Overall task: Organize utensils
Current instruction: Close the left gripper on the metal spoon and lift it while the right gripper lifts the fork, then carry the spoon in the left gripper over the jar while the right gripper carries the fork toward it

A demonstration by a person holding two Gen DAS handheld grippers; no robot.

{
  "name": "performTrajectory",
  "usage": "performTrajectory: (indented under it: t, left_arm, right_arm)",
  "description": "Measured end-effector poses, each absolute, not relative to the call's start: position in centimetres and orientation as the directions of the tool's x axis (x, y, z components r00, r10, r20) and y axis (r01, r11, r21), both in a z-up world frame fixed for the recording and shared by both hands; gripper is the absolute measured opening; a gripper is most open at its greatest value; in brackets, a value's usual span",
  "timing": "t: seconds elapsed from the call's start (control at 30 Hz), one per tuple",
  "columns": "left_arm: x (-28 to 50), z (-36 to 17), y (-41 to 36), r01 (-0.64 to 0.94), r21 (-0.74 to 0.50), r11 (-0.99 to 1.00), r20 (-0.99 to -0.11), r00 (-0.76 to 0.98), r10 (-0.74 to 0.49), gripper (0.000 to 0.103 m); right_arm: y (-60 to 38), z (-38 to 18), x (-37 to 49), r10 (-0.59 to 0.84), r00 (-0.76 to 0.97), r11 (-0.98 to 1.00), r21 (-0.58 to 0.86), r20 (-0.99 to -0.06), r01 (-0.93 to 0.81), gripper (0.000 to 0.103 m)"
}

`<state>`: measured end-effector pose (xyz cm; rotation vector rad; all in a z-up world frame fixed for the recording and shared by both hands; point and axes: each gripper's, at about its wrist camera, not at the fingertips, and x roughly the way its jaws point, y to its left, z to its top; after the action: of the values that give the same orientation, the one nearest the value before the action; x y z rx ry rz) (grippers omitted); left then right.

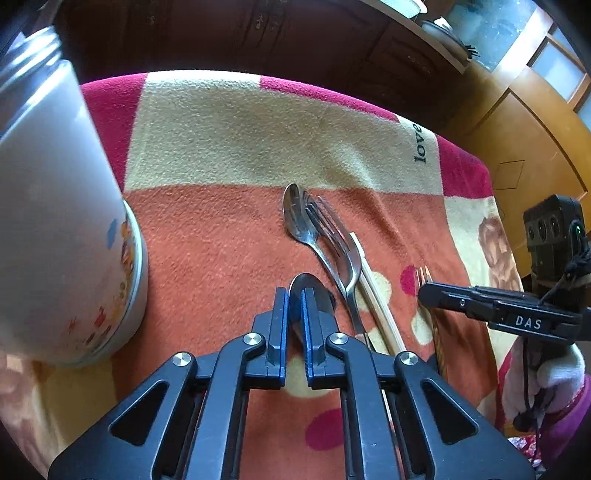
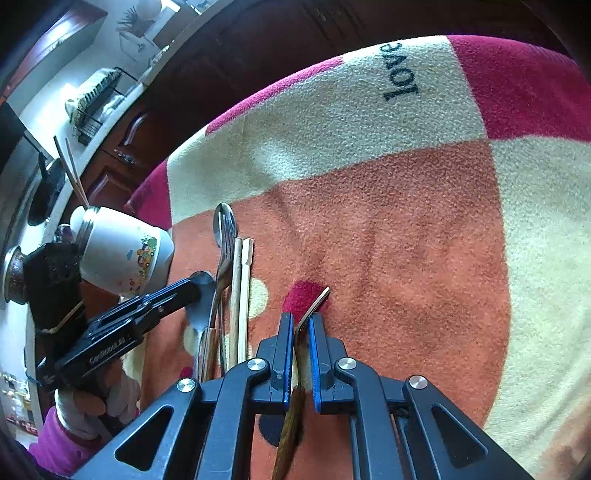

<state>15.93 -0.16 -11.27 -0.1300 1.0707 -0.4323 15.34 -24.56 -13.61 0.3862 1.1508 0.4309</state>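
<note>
My left gripper (image 1: 294,295) is shut on a dark spoon (image 1: 308,282), bowl forward, just above the blanket. It also shows in the right wrist view (image 2: 197,286). My right gripper (image 2: 301,319) is shut on a wood-handled fork (image 2: 314,304), its tines (image 1: 424,275) poking out past the fingers. A steel spoon (image 1: 295,212), a steel fork (image 1: 332,225) and a pair of pale chopsticks (image 1: 371,291) lie together on the orange patch between the grippers. A white jar with cartoon print (image 1: 55,229) stands at the left, with chopsticks (image 2: 72,173) sticking out.
The table is covered by a blanket (image 1: 229,140) in red, cream and orange with the word "love". Dark wooden cabinets (image 1: 258,33) stand behind. A counter with a dish rack (image 2: 92,99) shows at the far left of the right wrist view.
</note>
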Motion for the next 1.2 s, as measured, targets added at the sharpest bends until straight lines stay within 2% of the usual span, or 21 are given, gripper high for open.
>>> performTrajectory:
  t: [0.17, 0.57, 0.97, 1.2]
  left_arm:
    - [14.5, -10.4, -0.2, 0.270, -0.291, 0.918, -0.813, 0.437, -0.386, 0.002]
    - [10.5, -5.8, 2.7, 0.234, -0.297, 0.926, -0.753, 0.539, -0.378, 0.000]
    - [6.1, 0.0, 5.9, 0.207, -0.317, 0.926, -0.664, 0.649, -0.372, 0.000]
    - [4.7, 5.2, 9.6, 0.169, -0.308, 0.936, -0.583, 0.745, -0.326, 0.000]
  right_arm:
    - [-23.8, -13.1, 14.8, 0.489, 0.372, 0.871, 0.461, -0.789, -0.167, 0.006]
    - [-25.1, -8.8, 11.5, 0.534, 0.459, 0.843, 0.486, -0.710, -0.230, 0.003]
    - [-24.1, -2.4, 8.6, 0.565, 0.550, 0.824, 0.453, -0.615, -0.340, 0.002]
    - [-21.5, 0.9, 8.7, 0.615, 0.555, 0.789, 0.454, -0.561, -0.415, 0.002]
